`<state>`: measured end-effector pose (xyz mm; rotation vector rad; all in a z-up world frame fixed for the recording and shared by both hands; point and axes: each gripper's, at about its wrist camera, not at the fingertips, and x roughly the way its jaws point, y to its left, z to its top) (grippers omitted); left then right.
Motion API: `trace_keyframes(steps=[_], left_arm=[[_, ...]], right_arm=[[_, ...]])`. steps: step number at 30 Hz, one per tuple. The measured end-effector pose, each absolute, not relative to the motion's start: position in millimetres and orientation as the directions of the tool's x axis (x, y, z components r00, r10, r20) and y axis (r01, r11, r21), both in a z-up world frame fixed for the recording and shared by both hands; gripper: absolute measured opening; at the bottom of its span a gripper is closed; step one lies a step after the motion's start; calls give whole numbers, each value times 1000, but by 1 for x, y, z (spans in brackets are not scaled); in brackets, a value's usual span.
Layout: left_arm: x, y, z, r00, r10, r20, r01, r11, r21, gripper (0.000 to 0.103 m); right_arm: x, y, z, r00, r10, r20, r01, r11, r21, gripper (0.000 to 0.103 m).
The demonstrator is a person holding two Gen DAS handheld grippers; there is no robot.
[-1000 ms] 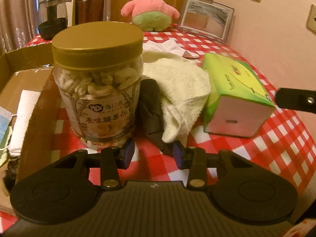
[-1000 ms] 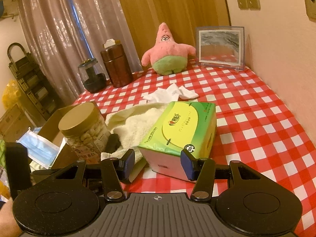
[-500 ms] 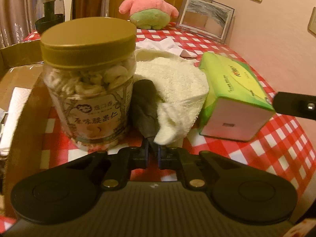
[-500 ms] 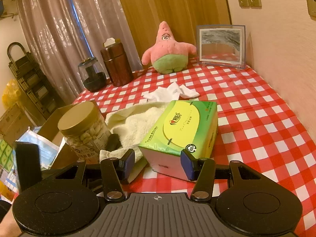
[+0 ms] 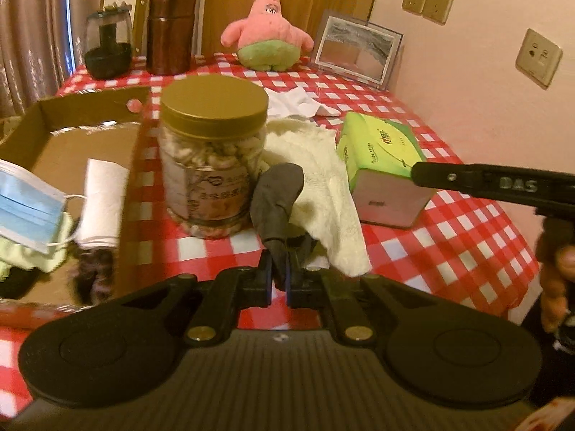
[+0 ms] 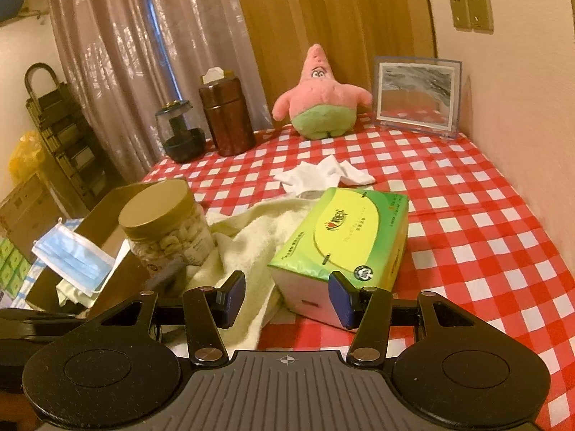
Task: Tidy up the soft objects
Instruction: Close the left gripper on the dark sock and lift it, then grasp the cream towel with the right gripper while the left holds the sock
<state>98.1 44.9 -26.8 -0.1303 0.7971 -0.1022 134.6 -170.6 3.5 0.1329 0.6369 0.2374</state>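
Left wrist: left gripper, earlier open, now clamps dark sock; right gripper unchanged, open.

**Left gripper pinches a dark cloth beside the nut jar**

The left gripper has its jaws closed on the narrow end of a dark grey cloth, which rises from the pads and leans against the cream towel. Just to its left stands a clear jar of nuts with a gold lid, on the red-checked tablecloth. A green tissue pack lies right of the towel, with the black finger of the right gripper crossing in front of it. On the left, a cardboard box holds a blue face mask and a white folded cloth. A pink starfish plush sits at the far end.
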Motion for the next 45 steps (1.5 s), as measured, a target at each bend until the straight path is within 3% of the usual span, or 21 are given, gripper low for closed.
trace_keyframes(steps=[13, 26, 28, 29, 36, 45], left_arm=[[73, 74, -3, 715, -75, -696, -20, 992, -127, 5], [80, 88, -12, 710, -102, -697, -34, 983, -178, 5], [80, 89, -12, 710, -106, -697, -32, 983, -182, 5], [80, 89, -12, 710, -107, -696, -32, 982, -184, 5], [74, 89, -8, 717, -105, -689, -28, 983, -180, 5], [61, 87, 9, 738, -81, -670, -30, 988, -153, 5]], right_arm=[[152, -125, -20, 665, 365, -652, -316, 928, 197, 52], [211, -96, -69, 587, 335, -737, -235, 942, 241, 51], [212, -93, -69, 591, 325, -738, -232, 945, 231, 27], [210, -92, -66, 601, 308, -738, -227, 951, 212, 5], [171, -103, -27, 643, 340, -686, -275, 939, 207, 3], [81, -134, -5, 598, 355, -718, -276, 933, 231, 3]])
